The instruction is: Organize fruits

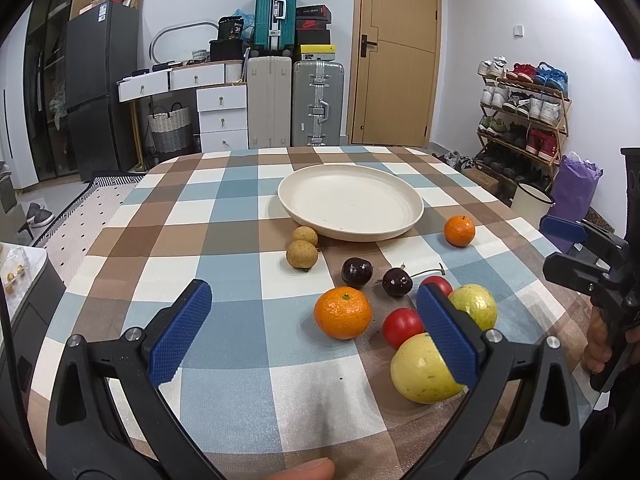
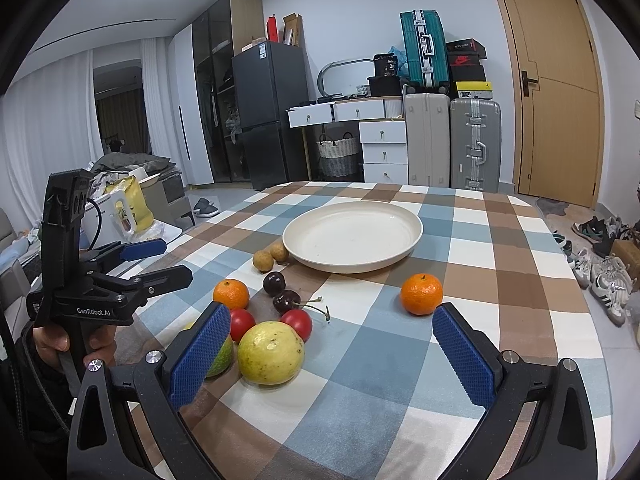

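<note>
Left tool point(image 1: 312, 334) spread; thumb point(image 1: 308, 472) visible here only.

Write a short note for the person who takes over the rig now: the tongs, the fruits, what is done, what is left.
Left tongs: open, empty, above the tablecloth.
Right tongs: open, empty, above the cloth near the big yellow fruit.
Plate: nothing in it.
Fruits all lie on the cloth: two oranges, two cherries, two tomatoes, two small brown fruits, two yellow-green fruits.
Done: nothing placed.
Left: presumably move every fruit onto the plate.
</note>
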